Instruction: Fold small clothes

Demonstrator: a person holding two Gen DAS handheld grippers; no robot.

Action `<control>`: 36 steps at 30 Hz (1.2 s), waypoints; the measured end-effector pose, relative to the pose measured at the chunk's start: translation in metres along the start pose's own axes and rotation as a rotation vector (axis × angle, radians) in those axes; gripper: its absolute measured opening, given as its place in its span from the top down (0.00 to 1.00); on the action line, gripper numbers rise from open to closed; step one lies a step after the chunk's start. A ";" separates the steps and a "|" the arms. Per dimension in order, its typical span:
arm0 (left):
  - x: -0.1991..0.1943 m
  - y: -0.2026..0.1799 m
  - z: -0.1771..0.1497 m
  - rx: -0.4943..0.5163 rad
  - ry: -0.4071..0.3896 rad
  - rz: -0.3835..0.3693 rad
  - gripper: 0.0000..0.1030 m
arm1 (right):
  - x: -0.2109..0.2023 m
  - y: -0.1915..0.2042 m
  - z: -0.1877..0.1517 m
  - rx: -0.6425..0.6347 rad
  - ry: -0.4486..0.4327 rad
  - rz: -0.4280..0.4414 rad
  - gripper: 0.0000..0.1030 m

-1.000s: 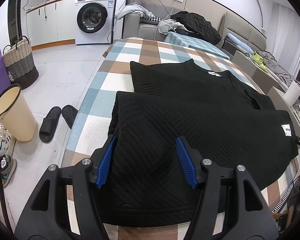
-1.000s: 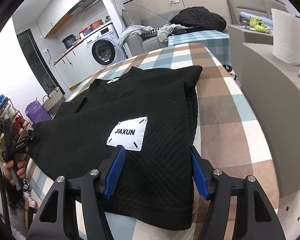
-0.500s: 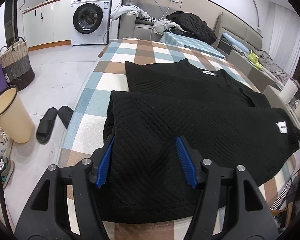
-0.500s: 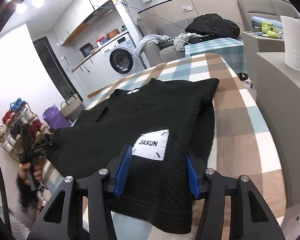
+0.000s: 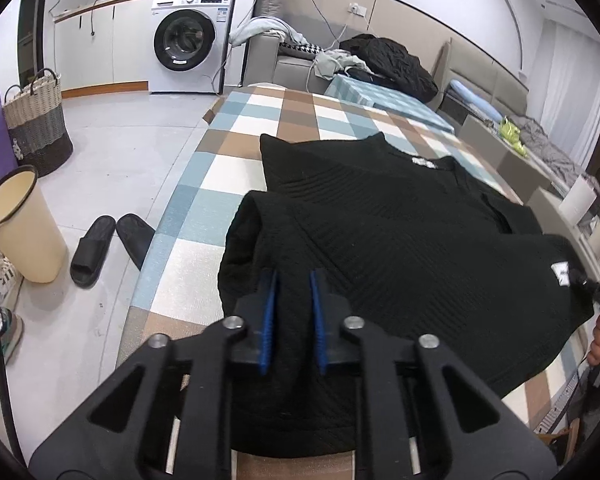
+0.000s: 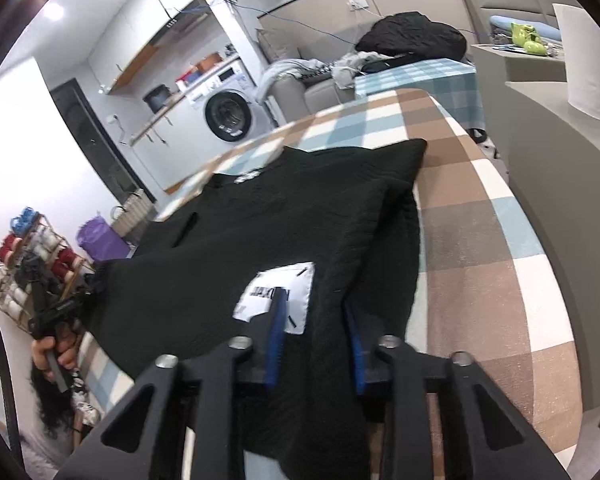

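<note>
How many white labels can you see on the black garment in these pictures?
2. One large white label lies near the hem, by the right hand-held gripper. A smaller white label sits at the neckline of the black garment. Others may be hidden in folds.

The black garment (image 5: 400, 248) hides its own near hem behind the left gripper (image 5: 293, 280); its white label (image 6: 278, 300) is blurred, partly covered by a blue pad.

Checked tablecloth-covered table (image 5: 236, 184), black knit garment (image 5: 400, 240) spread flat on it
</note>
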State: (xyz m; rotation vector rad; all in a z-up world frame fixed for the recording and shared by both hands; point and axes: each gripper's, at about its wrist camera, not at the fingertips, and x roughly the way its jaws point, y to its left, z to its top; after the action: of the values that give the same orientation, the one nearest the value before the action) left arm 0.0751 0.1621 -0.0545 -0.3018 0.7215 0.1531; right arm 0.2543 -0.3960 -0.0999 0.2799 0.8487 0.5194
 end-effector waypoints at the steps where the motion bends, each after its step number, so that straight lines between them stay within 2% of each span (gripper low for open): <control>1: -0.001 0.000 0.002 -0.004 -0.009 0.005 0.93 | 0.001 -0.001 0.000 0.006 0.000 -0.019 0.93; 8: -0.019 -0.001 0.024 -0.009 -0.097 -0.011 0.97 | -0.015 0.005 0.009 -0.027 -0.100 -0.028 0.95; 14: -0.015 -0.002 0.068 -0.037 -0.154 -0.023 0.98 | -0.018 0.016 0.044 -0.042 -0.196 -0.066 0.95; 19: 0.010 0.003 0.094 -0.061 -0.138 -0.001 0.97 | -0.001 0.015 0.074 -0.014 -0.239 -0.128 0.95; 24: 0.043 0.011 0.087 -0.078 -0.051 0.019 0.97 | 0.030 0.008 0.082 0.004 -0.142 -0.193 0.93; 28: 0.053 0.017 0.069 -0.081 0.001 0.013 0.93 | 0.042 -0.009 0.075 0.058 -0.043 -0.211 0.81; 30: 0.048 0.019 0.060 -0.079 0.015 0.019 0.85 | 0.036 -0.013 0.066 0.068 -0.032 -0.212 0.73; 33: 0.034 0.022 0.048 -0.078 0.012 0.034 0.72 | 0.016 -0.013 0.050 0.076 -0.038 -0.230 0.72; 36: 0.018 0.024 0.038 -0.103 0.005 0.030 0.70 | -0.008 -0.009 0.032 0.111 -0.063 -0.193 0.71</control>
State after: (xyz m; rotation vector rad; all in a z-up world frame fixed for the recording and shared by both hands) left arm 0.1067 0.1980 -0.0446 -0.3899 0.7243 0.2186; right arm 0.2777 -0.4090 -0.0788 0.3108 0.8343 0.2832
